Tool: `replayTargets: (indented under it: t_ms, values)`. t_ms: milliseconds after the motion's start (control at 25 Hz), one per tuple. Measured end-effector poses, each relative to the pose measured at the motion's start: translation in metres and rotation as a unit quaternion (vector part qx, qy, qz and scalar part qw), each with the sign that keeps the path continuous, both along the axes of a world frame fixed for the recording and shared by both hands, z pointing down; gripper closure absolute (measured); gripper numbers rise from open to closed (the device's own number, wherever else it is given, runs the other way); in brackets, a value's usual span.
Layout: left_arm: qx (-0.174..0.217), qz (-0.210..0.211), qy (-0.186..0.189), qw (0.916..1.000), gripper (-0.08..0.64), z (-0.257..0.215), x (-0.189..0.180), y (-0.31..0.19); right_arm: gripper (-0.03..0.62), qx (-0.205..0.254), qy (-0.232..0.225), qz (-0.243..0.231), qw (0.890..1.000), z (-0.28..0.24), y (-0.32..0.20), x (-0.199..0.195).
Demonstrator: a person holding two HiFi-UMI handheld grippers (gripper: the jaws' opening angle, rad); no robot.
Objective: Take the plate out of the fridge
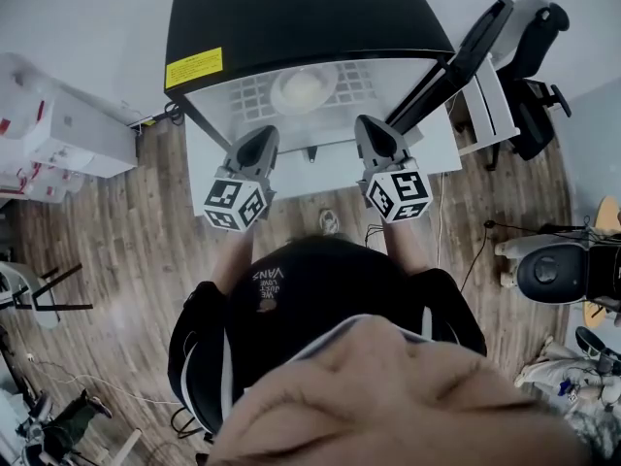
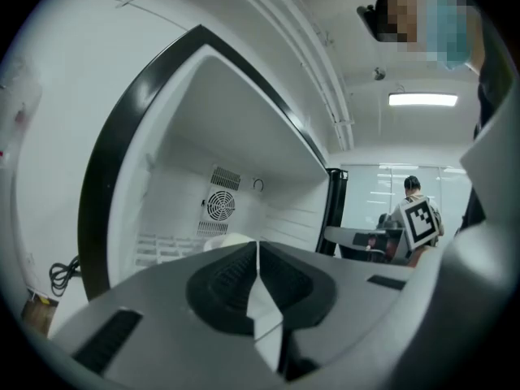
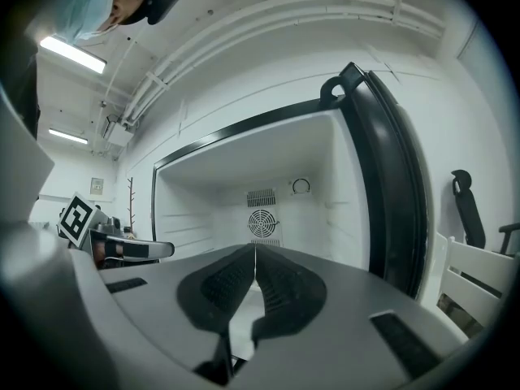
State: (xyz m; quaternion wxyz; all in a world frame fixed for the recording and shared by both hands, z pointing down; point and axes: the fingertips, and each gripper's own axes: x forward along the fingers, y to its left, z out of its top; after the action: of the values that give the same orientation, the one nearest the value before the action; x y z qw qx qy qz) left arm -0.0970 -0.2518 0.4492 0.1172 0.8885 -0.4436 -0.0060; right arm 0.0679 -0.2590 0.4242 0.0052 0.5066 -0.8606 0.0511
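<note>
We are pointing the left gripper [image 1: 260,142] and the right gripper [image 1: 374,129], with jaws pressed together, into the open fridge [image 1: 291,13], because the plate [image 1: 303,88] is lying at 12 o'clock on its shelf [image 1: 367,78].

So the person's got both arms stretched out ahead, side by side. The left gripper [image 1: 264,139] and right gripper [image 1: 372,129] point forward about level, near each other but apart, tips angled slightly inward. On both, the jaws are pressed fully together with nothing between them. The left marker cube [image 1: 236,202] and right marker cube [image 1: 399,193] sit at the back ends, and the forearms [image 1: 231,255] run back into black sleeves [image 1: 192,323].
</note>
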Motion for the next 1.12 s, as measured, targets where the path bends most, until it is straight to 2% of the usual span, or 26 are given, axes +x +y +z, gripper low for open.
replayTargets:
  t_ms: [240, 520, 840, 1000, 1040, 1120]
  values:
    - [-0.047, -0.014, 0.037, 0.9981, 0.541, 0.015, 0.005, -0.01, 0.58, -0.005, -0.001, -0.012, 1.0, 0.005, -0.01, 0.003]
    - [-0.087, -0.019, 0.057, 0.9944, 0.54, 0.024, 0.008, -0.018, 0.58, -0.008, -0.001, -0.023, 1.0, 0.007, -0.017, 0.003]
    - [-0.126, -0.031, 0.094, 0.9872, 0.54, 0.033, 0.01, -0.026, 0.58, -0.014, 0.001, -0.028, 1.0, 0.012, -0.022, 0.007]
    - [-0.142, -0.027, 0.129, 0.981, 0.538, 0.032, 0.014, -0.029, 0.58, -0.014, 0.0, -0.03, 0.999, 0.012, -0.024, 0.008]
    - [-0.147, -0.026, 0.136, 0.9794, 0.53, 0.032, 0.015, -0.029, 0.58, -0.014, 0.0, -0.031, 0.999, 0.013, -0.024, 0.009]
    - [-0.159, -0.026, 0.147, 0.9759, 0.453, 0.032, 0.016, -0.031, 0.58, -0.015, -0.002, -0.033, 0.999, 0.013, -0.024, 0.009]
